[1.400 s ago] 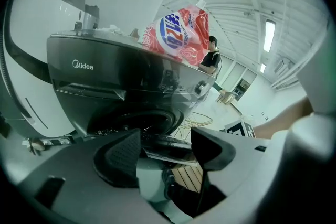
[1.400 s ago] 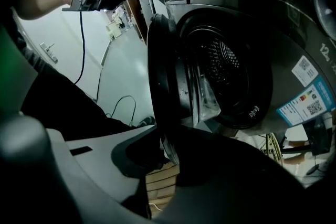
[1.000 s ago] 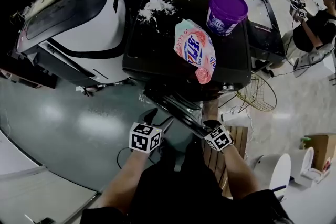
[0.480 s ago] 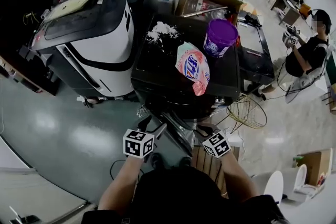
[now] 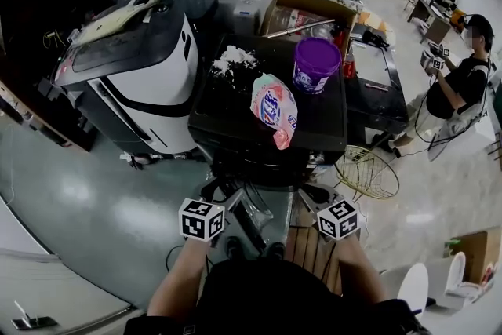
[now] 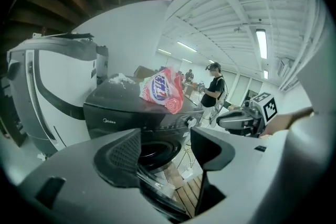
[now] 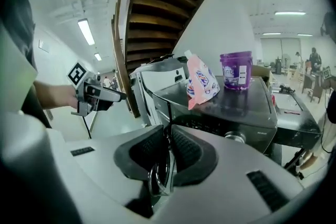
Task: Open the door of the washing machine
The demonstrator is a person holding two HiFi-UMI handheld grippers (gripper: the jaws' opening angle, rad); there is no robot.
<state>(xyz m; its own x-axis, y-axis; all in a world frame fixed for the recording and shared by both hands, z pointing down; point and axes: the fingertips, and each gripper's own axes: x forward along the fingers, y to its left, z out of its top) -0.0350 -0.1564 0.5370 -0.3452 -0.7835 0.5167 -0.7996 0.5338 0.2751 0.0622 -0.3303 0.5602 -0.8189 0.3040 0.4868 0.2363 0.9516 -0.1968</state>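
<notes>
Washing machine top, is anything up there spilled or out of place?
Yes. Loose white powder lies spilled at the back left of the washing machine top, with no container around it. The detergent bag lies flat on its side, its corner at the front edge. The purple tub stands upright.

The person wears a black top [image 5: 267, 298], with the forearms bare. Each gripper carries a white cube printed with black square markers: left cube [image 5: 201, 220], right cube [image 5: 338, 220]. In its own view, the left gripper [image 6: 165, 147] has a pale grey shell [image 6: 63, 186] and black, finely textured pads [image 6: 123, 157]. The right gripper [image 7: 169, 147] looks the same.
</notes>
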